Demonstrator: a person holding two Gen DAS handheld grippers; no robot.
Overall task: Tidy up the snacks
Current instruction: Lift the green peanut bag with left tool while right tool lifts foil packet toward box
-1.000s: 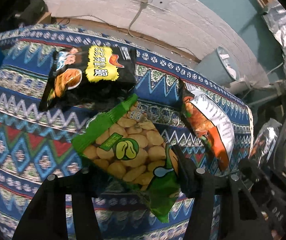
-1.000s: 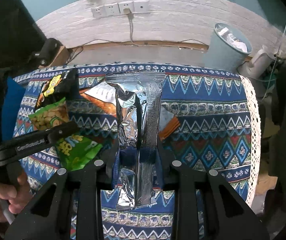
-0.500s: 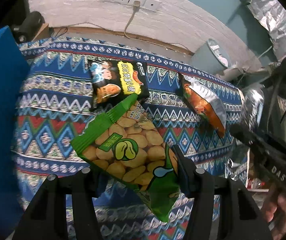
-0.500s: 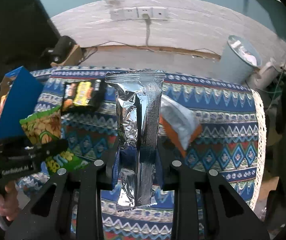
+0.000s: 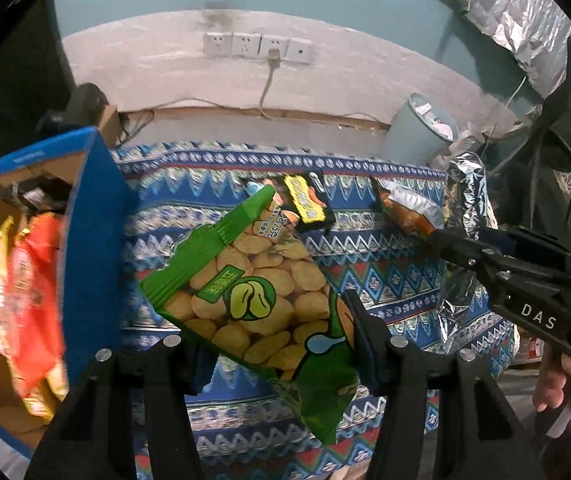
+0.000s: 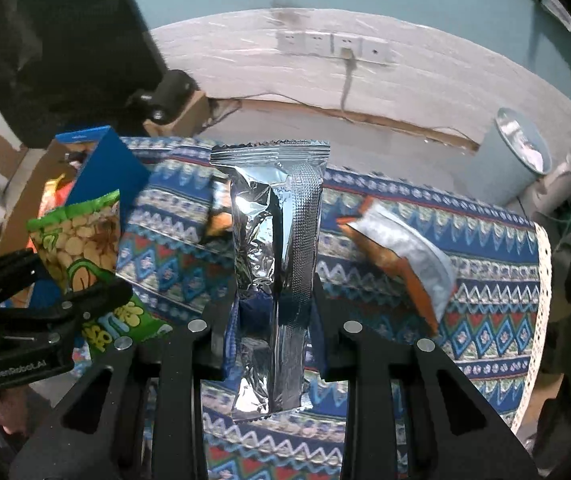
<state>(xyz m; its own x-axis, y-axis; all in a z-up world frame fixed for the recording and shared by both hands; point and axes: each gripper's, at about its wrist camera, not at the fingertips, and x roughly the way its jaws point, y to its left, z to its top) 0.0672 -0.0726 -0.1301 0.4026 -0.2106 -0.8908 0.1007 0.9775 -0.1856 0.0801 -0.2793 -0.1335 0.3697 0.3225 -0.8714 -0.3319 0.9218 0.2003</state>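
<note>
Green bean-snack bag (image 5: 261, 300) sits clamped crosswise between the fingers of the left gripper (image 5: 273, 340), centre of the left wrist view, lifted off the patterned tablecloth (image 5: 385, 280). Silver foil packet (image 6: 275, 264) stands upright in the right gripper (image 6: 271, 320), jaws closed on its lower half, centre of the right wrist view. Both are carried, neither touching the cloth.

Blue-sided cardboard box (image 5: 89, 240) is at left of the left view, open, with red and yellow packets (image 5: 25, 292) already inside; blurry there. Green bag is just beside the box wall, not over the opening yet.

Step in hand, as I judge it: transport to box, left bag first. Next move calls for taking the green bag over the blue wall, above the opening, then parting the fingers to drop it. Silver packet likely follows.

Left on the cloth: black-and-yellow packet (image 5: 305, 200) upper centre, orange-and-white packet (image 6: 401, 256) right of the right view. Grey bin (image 5: 417, 132) behind the table.
</note>
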